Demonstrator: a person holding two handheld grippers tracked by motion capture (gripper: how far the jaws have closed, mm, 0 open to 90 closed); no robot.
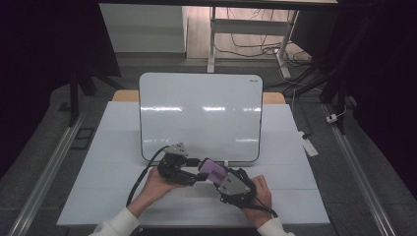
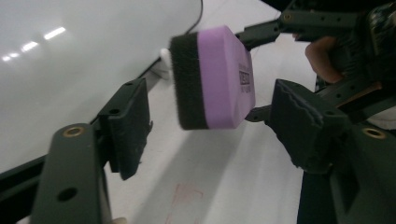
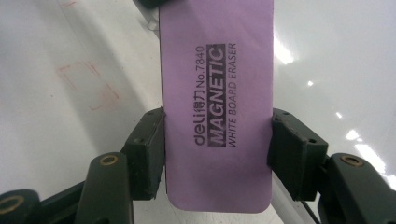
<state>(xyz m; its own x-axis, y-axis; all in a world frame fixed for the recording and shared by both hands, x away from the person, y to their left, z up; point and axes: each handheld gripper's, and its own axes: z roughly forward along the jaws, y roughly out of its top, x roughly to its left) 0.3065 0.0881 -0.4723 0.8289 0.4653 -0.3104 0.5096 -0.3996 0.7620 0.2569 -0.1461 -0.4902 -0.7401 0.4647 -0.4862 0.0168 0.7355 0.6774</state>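
1. 2 claws meet near the whiteboard's (image 1: 200,115) near edge; right claw (image 3: 217,144) clamps the purple magnetic eraser (image 3: 217,107) by its sides, above the counter (image 1: 118,162).
2. Left claw (image 2: 210,126) gapes wide around the eraser's free end, likely for handover.

White table (image 1: 118,147) seen under both grippers, surface pale and smooth. Whiteboard (image 1: 199,113) laid flat on it, just beyond left gripper (image 1: 189,173) and right gripper (image 1: 209,173). Faint red square mark (image 3: 88,86) seen on tabletop, left of right gripper's jaws in its own view.
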